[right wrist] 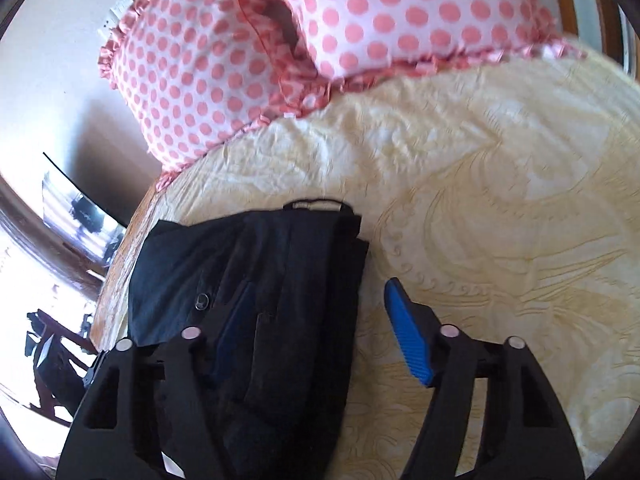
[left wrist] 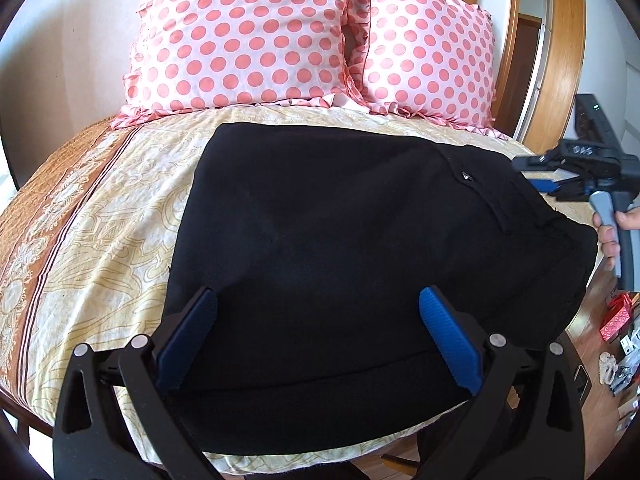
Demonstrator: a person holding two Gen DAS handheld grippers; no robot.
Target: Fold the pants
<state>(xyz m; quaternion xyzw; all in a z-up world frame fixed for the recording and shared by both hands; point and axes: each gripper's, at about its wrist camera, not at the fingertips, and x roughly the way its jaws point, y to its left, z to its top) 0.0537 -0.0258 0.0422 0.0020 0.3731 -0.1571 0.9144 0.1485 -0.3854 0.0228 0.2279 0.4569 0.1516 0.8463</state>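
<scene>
Black pants lie folded into a broad flat stack on the patterned bed sheet. My left gripper hovers over their near part, jaws wide apart, with only flat cloth below the blue pads. At the right edge of the left wrist view, a hand holds my right gripper beside the waistband side of the pants. In the right wrist view my right gripper stands open. Its left pad is over the pants, its right pad over bare sheet. Neither presses on cloth.
Two pink polka-dot pillows lean at the head of the bed, behind the pants. A wooden door frame stands at the right. Small clutter lies on the floor beyond the bed's right edge.
</scene>
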